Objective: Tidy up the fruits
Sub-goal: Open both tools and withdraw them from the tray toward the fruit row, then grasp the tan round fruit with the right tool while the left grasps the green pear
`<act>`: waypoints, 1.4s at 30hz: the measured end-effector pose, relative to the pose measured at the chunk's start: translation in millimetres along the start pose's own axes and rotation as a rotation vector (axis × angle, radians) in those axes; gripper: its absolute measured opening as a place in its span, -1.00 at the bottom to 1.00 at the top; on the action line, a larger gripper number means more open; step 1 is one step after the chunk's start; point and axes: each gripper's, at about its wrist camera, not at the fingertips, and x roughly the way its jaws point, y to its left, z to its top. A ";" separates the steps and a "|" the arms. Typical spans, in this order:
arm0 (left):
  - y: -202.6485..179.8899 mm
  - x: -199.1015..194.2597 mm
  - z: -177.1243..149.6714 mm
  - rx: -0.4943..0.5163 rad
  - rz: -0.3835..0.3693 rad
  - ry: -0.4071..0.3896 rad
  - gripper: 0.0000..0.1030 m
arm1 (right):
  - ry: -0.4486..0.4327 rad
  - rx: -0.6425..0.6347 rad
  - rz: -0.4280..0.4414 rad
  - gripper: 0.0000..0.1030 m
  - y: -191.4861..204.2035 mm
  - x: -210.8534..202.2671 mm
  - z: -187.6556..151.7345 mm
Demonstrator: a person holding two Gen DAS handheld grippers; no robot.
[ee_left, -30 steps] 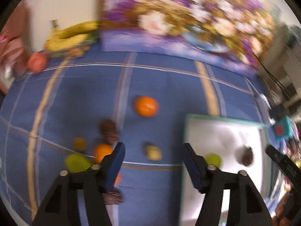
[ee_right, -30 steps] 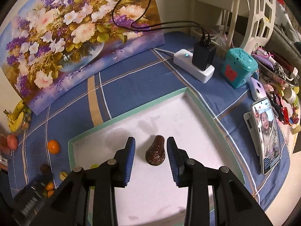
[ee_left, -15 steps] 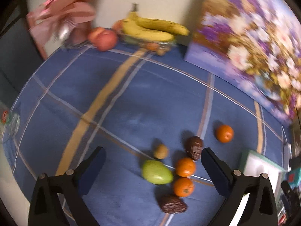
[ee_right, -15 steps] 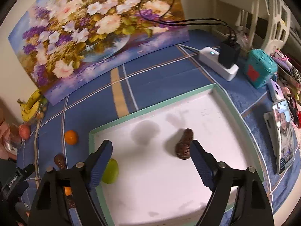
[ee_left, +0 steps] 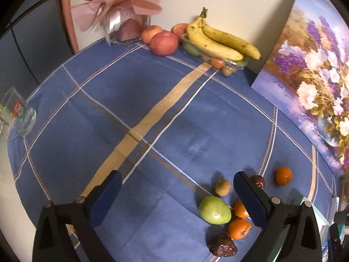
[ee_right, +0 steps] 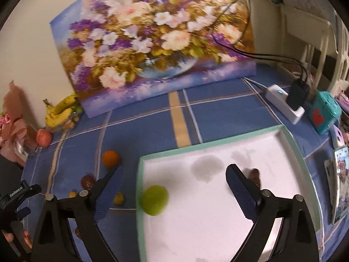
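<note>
In the left wrist view my left gripper (ee_left: 176, 198) is wide open and empty above the blue cloth. By its right finger lie a green fruit (ee_left: 214, 210), two oranges (ee_left: 238, 228), a third orange (ee_left: 283, 175), a small brown fruit (ee_left: 222, 187) and two dark dates (ee_left: 222, 249). In the right wrist view my right gripper (ee_right: 174, 192) is wide open and empty over the white tray (ee_right: 290, 139). A green fruit (ee_right: 154, 199) lies in the tray's left part, and a dark date (ee_right: 255, 175) lies behind the right finger.
Bananas (ee_left: 220, 41) on a clear box and red apples (ee_left: 163, 42) stand at the back wall beside a pink bouquet (ee_left: 122, 4). A flower painting (ee_right: 157, 41) leans on the wall. A glass (ee_left: 17, 115) lies at the left. A power strip (ee_right: 285, 107), teal box (ee_right: 325, 111) and phone (ee_right: 340, 181) stand right of the tray.
Both grippers opened wide and pulled back. The left one swung left from the tray to the loose fruits. The right one left the date in the tray and turned left.
</note>
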 end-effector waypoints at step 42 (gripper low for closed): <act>-2.3 -22.5 16.9 0.137 -0.263 -0.062 1.00 | 0.041 -0.234 0.066 0.81 86.2 13.1 -35.4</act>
